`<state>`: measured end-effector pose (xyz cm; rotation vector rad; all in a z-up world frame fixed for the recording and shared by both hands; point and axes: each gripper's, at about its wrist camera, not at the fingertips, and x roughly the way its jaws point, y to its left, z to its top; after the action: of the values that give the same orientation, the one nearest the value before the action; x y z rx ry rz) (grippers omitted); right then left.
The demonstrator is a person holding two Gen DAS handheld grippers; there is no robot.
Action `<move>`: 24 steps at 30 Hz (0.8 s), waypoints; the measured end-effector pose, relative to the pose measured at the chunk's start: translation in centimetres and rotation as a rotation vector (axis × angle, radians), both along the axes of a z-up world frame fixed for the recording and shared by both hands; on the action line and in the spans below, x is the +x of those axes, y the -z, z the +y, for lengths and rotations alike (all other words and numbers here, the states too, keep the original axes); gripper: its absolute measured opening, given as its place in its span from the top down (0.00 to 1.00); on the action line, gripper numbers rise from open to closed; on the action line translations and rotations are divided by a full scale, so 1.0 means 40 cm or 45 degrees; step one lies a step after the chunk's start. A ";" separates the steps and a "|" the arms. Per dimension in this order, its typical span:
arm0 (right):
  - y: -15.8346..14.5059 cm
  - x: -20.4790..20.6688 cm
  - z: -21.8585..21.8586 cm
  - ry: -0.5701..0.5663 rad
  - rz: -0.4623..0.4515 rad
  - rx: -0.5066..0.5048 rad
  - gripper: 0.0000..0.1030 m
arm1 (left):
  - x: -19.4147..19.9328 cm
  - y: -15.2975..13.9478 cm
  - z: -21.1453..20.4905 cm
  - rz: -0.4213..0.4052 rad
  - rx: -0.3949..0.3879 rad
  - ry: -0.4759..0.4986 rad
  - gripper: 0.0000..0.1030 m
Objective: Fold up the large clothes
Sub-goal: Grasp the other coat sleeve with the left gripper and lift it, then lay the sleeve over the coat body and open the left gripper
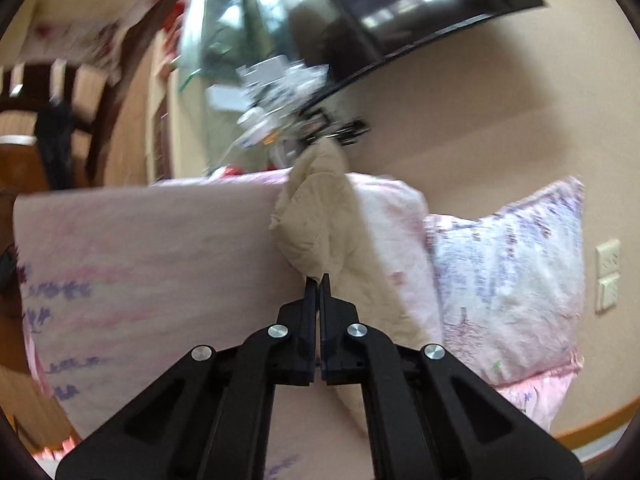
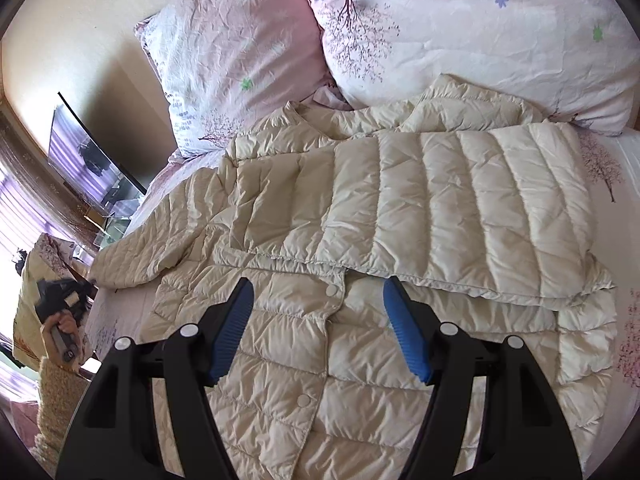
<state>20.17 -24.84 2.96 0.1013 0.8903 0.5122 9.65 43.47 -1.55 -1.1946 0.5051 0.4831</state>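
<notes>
On the bed, a cream quilted jacket [image 2: 360, 240] lay spread front-up, one side panel already folded across its chest and a sleeve trailing off to the left. Behind it, at the far side, two floral pillows [image 2: 240, 60] leaned against the wall, the right one overlapping the jacket's far edge. A dark screen [image 2: 92, 156] hung on the left wall above a glass shelf. Nothing lay on top of the jacket's near half, where two snap buttons [image 2: 331, 290] showed along the placket.

The right gripper [image 2: 318, 308] hovered over that near half, tilted downward, its blue-padded fingers [image 2: 236, 320] spread wide with only fabric below them and nothing pinched.

At the far left of the right wrist view, a person's hand [image 2: 64, 328] gripped the handle of the other tool. In the blurred left wrist view, the left gripper [image 1: 319, 280] had its black fingers pressed together, pinching a fold of the jacket [image 1: 316, 216], which rose from the tips in front of a pink pillow [image 1: 140, 248].
</notes>
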 end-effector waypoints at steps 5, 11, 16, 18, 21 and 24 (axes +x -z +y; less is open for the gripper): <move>-0.005 -0.012 -0.003 -0.009 -0.019 -0.014 0.34 | 0.056 -0.142 -0.073 -0.180 0.136 0.154 1.00; -0.008 -0.015 -0.022 0.006 -0.038 -0.011 0.34 | 0.158 -0.307 -0.273 -0.400 0.264 0.462 1.00; -0.007 -0.005 -0.058 0.062 -0.032 -0.009 0.34 | 0.258 -0.381 -0.519 -0.529 0.305 0.798 1.00; -0.004 0.000 -0.075 0.087 -0.026 -0.007 0.34 | 0.294 -0.386 -0.614 -0.554 0.312 0.920 1.00; 0.002 0.008 -0.104 0.124 -0.019 -0.010 0.34 | 0.339 -0.366 -0.748 -0.556 0.311 1.070 1.00; 0.013 0.021 -0.137 0.172 -0.005 -0.012 0.34 | 0.384 -0.302 -0.867 -0.507 0.273 1.205 1.00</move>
<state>20.99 -30.31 2.43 0.1511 0.8753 0.3818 25.00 8.77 10.53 -0.7012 0.5891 -0.4939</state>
